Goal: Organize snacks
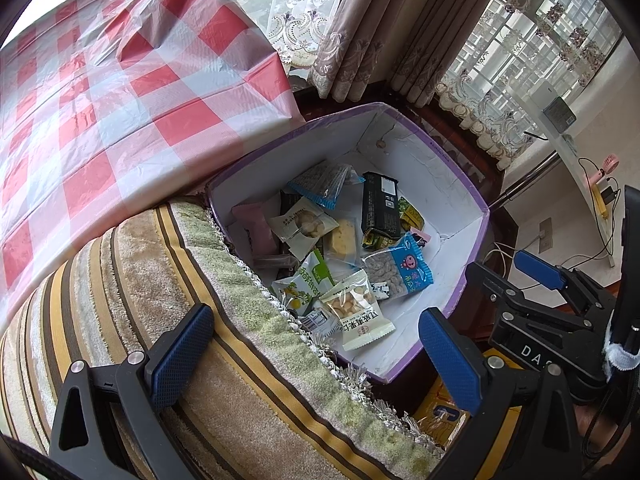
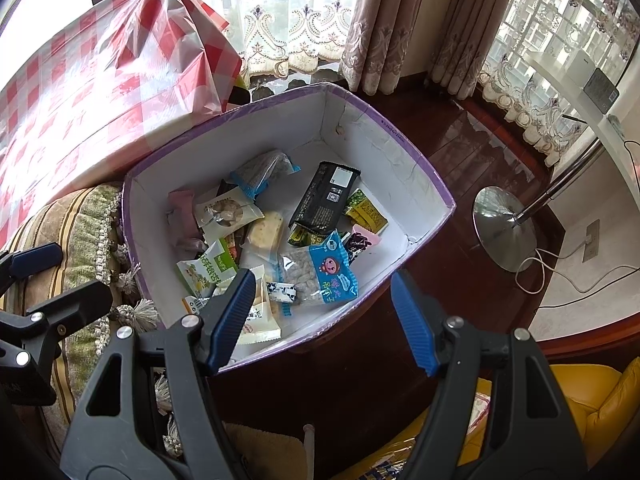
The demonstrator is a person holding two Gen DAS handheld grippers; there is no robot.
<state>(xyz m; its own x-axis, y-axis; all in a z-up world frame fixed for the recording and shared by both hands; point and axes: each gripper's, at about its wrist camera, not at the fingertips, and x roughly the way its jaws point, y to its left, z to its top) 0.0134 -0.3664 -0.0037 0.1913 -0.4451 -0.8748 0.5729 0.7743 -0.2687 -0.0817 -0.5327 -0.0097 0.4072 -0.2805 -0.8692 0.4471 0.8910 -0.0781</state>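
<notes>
"DA" lettering on the right tongs' [image 1: 536,350] black body

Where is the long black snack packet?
The long black packet lies inside the purple-edged box, toward its far right side in the right wrist view, beside yellow-green packets.

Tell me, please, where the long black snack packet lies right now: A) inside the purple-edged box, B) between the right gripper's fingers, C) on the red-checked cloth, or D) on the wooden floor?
A: the black packet lies among other snacks on the white bottom of the purple-edged box, and the right gripper holds nothing.
</notes>
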